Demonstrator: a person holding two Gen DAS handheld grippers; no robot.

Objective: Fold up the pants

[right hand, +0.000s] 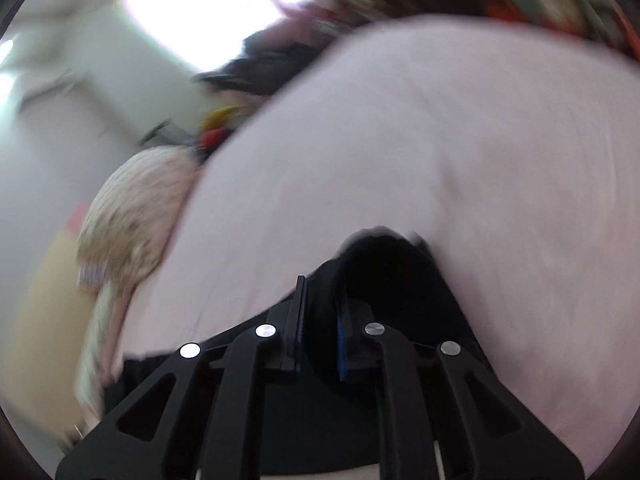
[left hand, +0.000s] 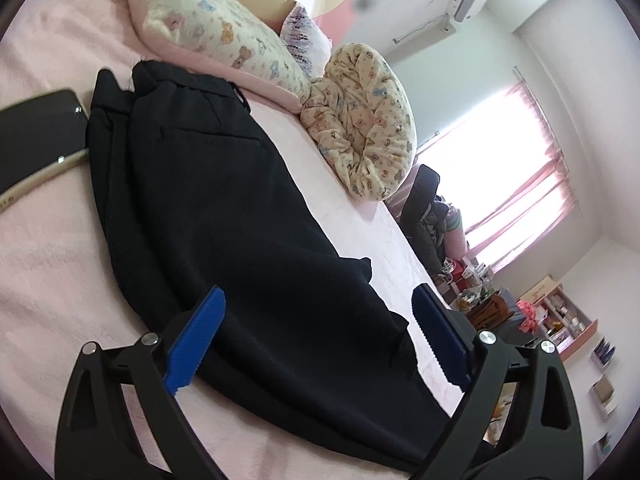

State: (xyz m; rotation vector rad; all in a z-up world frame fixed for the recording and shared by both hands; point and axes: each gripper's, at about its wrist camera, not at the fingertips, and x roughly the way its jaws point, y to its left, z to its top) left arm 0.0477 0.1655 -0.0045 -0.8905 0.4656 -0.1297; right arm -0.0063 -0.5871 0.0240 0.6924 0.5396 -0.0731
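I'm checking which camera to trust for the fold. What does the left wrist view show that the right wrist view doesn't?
Only the left wrist view shows the black pants laid out along the pink bed, the open left gripper above them, a phone and the printed pillows. Only the right wrist view, which is blurred, shows the right gripper shut on a bunch of the black fabric. Both show pants, bed and window.

Plain black pants (left hand: 208,200) lie on a pale pink bed (left hand: 48,264). Beyond the pants, a cream pillow (left hand: 212,28) and rolled blanket (left hand: 360,120) carry pastel bear prints. The left tool (left hand: 316,344) has blue pads on black arms.
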